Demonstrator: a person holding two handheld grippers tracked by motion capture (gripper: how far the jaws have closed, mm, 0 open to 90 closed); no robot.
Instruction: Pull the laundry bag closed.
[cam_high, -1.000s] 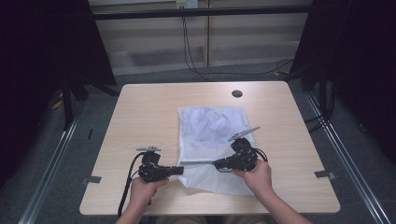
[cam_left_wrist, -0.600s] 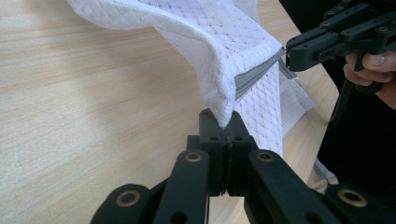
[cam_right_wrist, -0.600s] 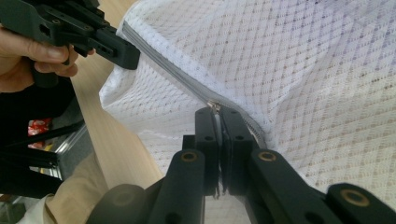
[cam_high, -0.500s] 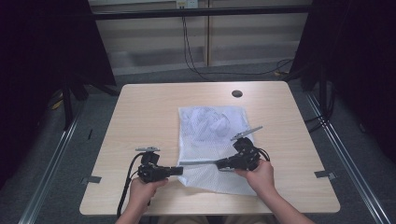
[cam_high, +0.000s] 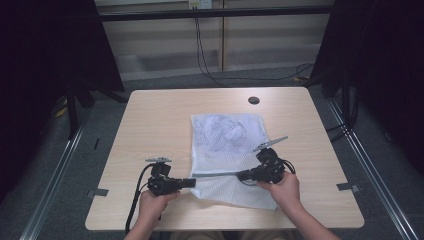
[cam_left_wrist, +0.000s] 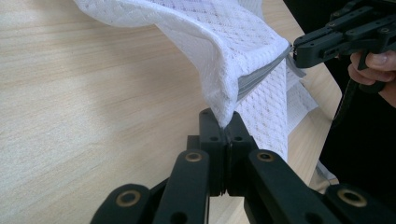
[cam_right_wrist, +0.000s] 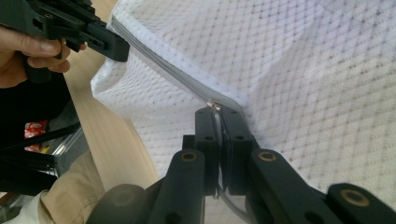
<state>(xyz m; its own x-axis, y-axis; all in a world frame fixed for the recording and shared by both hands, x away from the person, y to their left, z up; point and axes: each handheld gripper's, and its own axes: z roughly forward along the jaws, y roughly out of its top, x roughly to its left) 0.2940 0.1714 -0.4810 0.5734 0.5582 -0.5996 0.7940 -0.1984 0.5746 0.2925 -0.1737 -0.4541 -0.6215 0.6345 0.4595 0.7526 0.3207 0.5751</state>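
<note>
**A:** What's the biggest thing there?

**B:** The pale rectangular wooden desk (cam_high: 150, 130), with a small dark round hole (cam_high: 254, 100) near its far edge.

**A:** And on it?

**B:** A white mesh fabric bag with a grey zipper (cam_high: 225, 145). It lies right of the desk's middle, reaching from mid-desk toward the near edge. Crumpled white fabric (cam_high: 232, 134) shows through the mesh in its far half.

**A:** Is it flat?

**B:** Not at the near part. The zipper edge (cam_high: 215, 175) is lifted off the desk and stretched in a line between the two grippers.

**A:** Who holds what?

**B:** The left gripper (cam_high: 192, 183) sits at the bag's near-left corner. In the left gripper view its fingers (cam_left_wrist: 212, 135) are pressed together on the end of the mesh by the zipper, with the fabric rising out of them.

**A:** And the other?

**B:** The right gripper (cam_high: 240, 175) is over the bag's near-right part. In the right gripper view its fingers (cam_right_wrist: 233, 128) are closed on the zipper line, with the small metal zipper slider (cam_right_wrist: 214, 106) right at their tips.
</note>
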